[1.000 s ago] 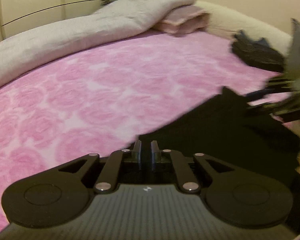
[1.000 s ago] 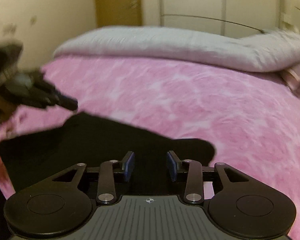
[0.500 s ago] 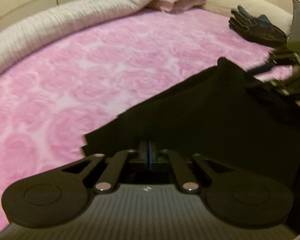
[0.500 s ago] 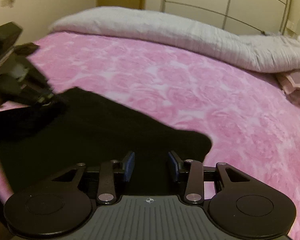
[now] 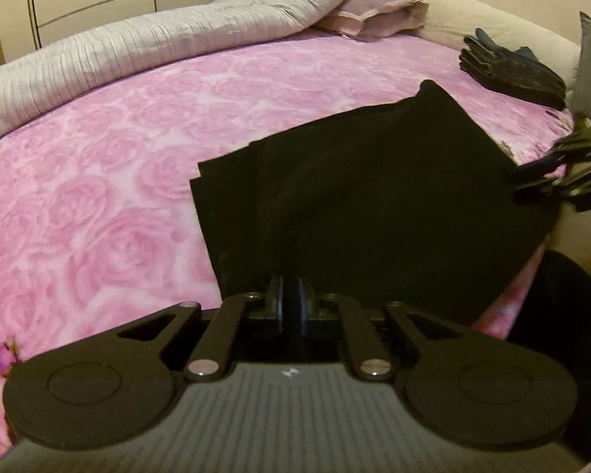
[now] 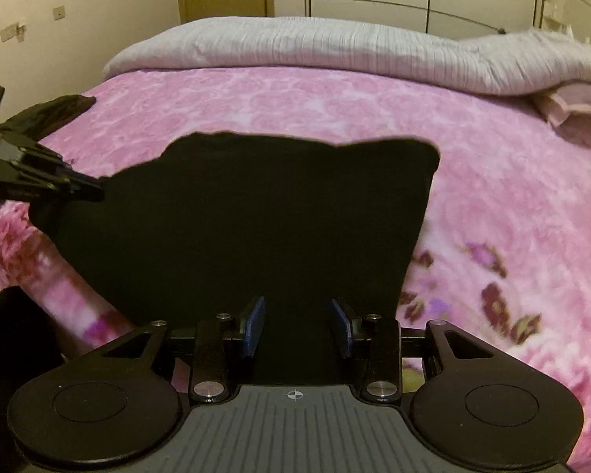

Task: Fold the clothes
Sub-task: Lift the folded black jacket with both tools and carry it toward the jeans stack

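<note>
Left gripper [image 5: 290, 303] pinches black garment [image 5: 374, 197]; right gripper [image 6: 297, 325] gapes; only left view shows dark clothes pile [image 5: 512, 75].

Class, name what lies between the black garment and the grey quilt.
Only bare pink rose blanket separates the black garment from the grey quilt, seen in both wrist views.

No readable text, label, brand or number shows anywhere in either wrist view.

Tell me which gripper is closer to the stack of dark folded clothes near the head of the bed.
Right. The right gripper sits just in front of the dark folded stack, at the black garment's far edge. The left gripper is at its opposite edge.
</note>
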A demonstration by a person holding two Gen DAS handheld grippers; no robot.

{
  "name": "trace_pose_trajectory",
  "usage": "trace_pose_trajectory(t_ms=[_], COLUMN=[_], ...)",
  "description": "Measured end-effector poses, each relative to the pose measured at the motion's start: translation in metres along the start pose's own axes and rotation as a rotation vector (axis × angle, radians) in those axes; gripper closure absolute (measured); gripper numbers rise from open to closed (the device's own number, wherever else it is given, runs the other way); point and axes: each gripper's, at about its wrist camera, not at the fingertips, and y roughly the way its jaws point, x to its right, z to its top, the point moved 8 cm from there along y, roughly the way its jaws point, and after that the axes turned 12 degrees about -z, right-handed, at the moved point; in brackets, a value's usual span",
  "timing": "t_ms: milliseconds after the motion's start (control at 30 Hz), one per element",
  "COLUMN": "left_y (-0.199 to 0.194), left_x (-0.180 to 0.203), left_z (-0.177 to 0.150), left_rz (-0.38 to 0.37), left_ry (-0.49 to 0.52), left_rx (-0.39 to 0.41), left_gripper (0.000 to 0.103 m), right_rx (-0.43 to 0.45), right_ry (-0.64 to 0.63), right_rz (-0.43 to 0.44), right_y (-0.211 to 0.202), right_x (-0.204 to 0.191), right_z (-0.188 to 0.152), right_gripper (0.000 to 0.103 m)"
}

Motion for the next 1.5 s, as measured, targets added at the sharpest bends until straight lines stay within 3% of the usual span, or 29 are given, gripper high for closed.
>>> trace_pose_trajectory(t_ms=[100, 233, 367, 433, 500, 600, 633, 700, 733, 867, 1033, 1067, 1167, 1200, 1367, 1500], left_y=[0.004, 0.002, -0.02, -0.037, -0.053, -0.069, -0.071, -0.071, -0.065, -0.034, 0.006, 0.014, 0.037, 0.043, 0.054, 0.06], left_x=[-0.001, 0.0, 0.007, 0.014, 0.026, 0.052, 0.062, 0.084, 0.093, 0.127, 0.142, 0.142, 0.138, 0.135, 0.107, 0.085], left_z=[-0.003, -0.005, 0.001, 0.002, -0.001, -0.01, -0.015, -0.026, -0.031, -0.052, -0.053, -0.051, -0.043, -0.041, -0.037, -0.035], left_rz=[0.022, 0.029, 0.047, 0.083, 0.114, 0.121, 0.123, 0.135, 0.147, 0.195, 0.245, 0.256, 0.289, 0.311, 0.354, 0.361], left_ry=[0.003, 0.02, 0.084, 0.142, 0.212, 0.318, 0.365, 0.468, 0.522, 0.739, 0.842, 0.849, 0.865, 0.879, 0.905, 0.906], left_rx=[0.012, 0.017, 0.024, 0.04, 0.049, 0.058, 0.062, 0.063, 0.05, -0.018, -0.052, -0.059, -0.085, -0.096, -0.162, -0.215], left_gripper=[0.096, 0.096, 0.095, 0.081, 0.076, 0.058, 0.053, 0.035, 0.032, 0.032, 0.032, 0.032, 0.032, 0.032, 0.033, 0.048], right_rx=[0.052, -0.008, 0.041, 0.073, 0.102, 0.144, 0.158, 0.165, 0.163, 0.172, 0.196, 0.201, 0.176, 0.18, 0.22, 0.215], right_ry=[-0.053, -0.055, -0.154, -0.216, -0.316, -0.498, -0.559, -0.648, -0.683, -0.818, -0.978, -0.977, -0.904, -0.884, -0.836, -0.848], right_rz=[-0.008, 0.015, -0.019, -0.043, -0.068, -0.105, -0.117, -0.147, -0.163, -0.246, -0.334, -0.32, -0.266, -0.258, -0.248, -0.246], right_y=[-0.021, -0.008, -0.023, -0.034, -0.042, -0.052, -0.055, -0.049, -0.042, -0.009, 0.032, 0.033, 0.029, 0.025, 0.007, 0.017], right_x=[-0.008, -0.012, -0.016, -0.019, -0.028, -0.046, -0.052, -0.062, -0.067, -0.077, -0.082, -0.081, -0.074, -0.071, -0.061, -0.062], right_z=[0.007, -0.018, -0.013, -0.008, -0.013, -0.03, -0.036, -0.048, -0.054, -0.069, -0.076, -0.074, -0.063, -0.058, -0.04, -0.051], right_gripper=[0.062, 0.062, 0.061, 0.059, 0.048, 0.034, 0.034, 0.033, 0.033, 0.033, 0.034, 0.039, 0.066, 0.069, 0.072, 0.07])
